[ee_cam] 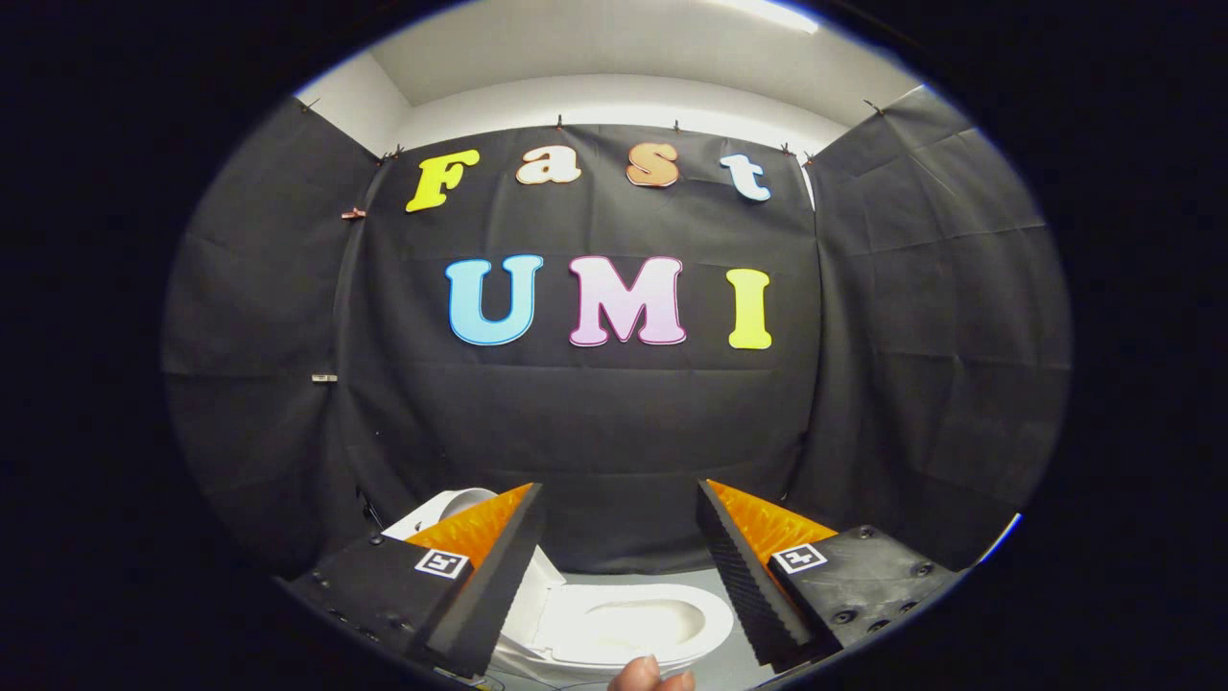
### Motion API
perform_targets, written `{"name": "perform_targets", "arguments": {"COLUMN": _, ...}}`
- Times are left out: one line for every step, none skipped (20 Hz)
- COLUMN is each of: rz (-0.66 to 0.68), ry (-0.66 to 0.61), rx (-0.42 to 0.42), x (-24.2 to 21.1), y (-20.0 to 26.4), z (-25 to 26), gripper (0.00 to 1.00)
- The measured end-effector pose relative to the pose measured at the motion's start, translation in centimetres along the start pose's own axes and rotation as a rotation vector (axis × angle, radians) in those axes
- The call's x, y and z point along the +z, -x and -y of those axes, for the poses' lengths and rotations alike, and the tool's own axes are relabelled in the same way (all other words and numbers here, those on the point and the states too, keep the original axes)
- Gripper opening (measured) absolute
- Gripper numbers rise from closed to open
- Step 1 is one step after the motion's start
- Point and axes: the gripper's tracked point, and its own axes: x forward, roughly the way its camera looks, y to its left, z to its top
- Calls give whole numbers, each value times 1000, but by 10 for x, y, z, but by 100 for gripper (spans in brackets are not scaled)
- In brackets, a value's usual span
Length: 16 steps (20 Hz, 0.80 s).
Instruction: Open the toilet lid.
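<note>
A fingertip (650, 674) of the person's hand pokes in nearest, cut off, just below the toilet's front rim. The gripper (619, 513) hangs with its fingers spread wide, holding nothing. Between and below them sits the white glossy toilet (628, 624) on the grey floor (624, 578). Its seat ring is exposed; its long axis runs left to right, rounded front toward the right finger. The left finger hides most of the upright white lid (451, 506).

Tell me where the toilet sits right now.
In the gripper view the toilet sits low between the open jaws of the gripper, below the black cloth wall, beside a fingertip.
</note>
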Motion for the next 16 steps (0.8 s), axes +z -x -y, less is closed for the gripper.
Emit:
{"name": "perform_targets", "arguments": {"rz": 11, "ry": 4, "rx": -7, "x": 1, "y": 3, "z": 8, "gripper": 99}}
{"name": "perform_targets", "arguments": {"rz": 20, "ry": 10, "rx": -15, "x": 2, "y": 9, "z": 15, "gripper": 99}}
{"name": "perform_targets", "arguments": {"rz": 31, "ry": 18, "rx": -22, "x": 3, "y": 11, "z": 23, "gripper": 99}}
{"name": "perform_targets", "arguments": {"rz": 29, "ry": 26, "rx": -29, "x": 3, "y": 15, "z": 30, "gripper": 99}}
{"name": "perform_targets", "arguments": {"rz": 30, "ry": 22, "rx": -31, "x": 4, "y": 20, "z": 36, "gripper": 99}}
{"name": "perform_targets", "arguments": {"rz": 29, "ry": 13, "rx": -39, "x": 5, "y": 24, "z": 42, "gripper": 99}}
{"name": "perform_targets", "arguments": {"rz": 40, "ry": -1, "rx": -41, "x": 8, "y": 30, "z": 47, "gripper": 99}}
{"name": "perform_targets", "arguments": {"rz": 57, "ry": -7, "rx": -32, "x": 15, "y": 33, "z": 50, "gripper": 99}}
{"name": "perform_targets", "arguments": {"rz": 65, "ry": -14, "rx": -41, "x": 16, "y": 37, "z": 57, "gripper": 98}}
{"name": "perform_targets", "arguments": {"rz": 74, "ry": -20, "rx": -51, "x": 18, "y": 40, "z": 66, "gripper": 98}}
{"name": "perform_targets", "arguments": {"rz": 78, "ry": -28, "rx": -63, "x": 19, "y": 42, "z": 72, "gripper": 98}}
{"name": "perform_targets", "arguments": {"rz": 82, "ry": -41, "rx": -71, "x": 21, "y": 43, "z": 78, "gripper": 98}}
{"name": "perform_targets", "arguments": {"rz": 92, "ry": -58, "rx": -76, "x": 25, "y": 47, "z": 81, "gripper": 98}}
{"name": "perform_targets", "arguments": {"rz": 105, "ry": -75, "rx": -76, "x": 30, "y": 48, "z": 83, "gripper": 99}}
{"name": "perform_targets", "arguments": {"rz": 110, "ry": -83, "rx": -78, "x": 33, "y": 49, "z": 85, "gripper": 99}}
{"name": "perform_targets", "arguments": {"rz": 111, "ry": -80, "rx": -80, "x": 33, "y": 49, "z": 86, "gripper": 98}}
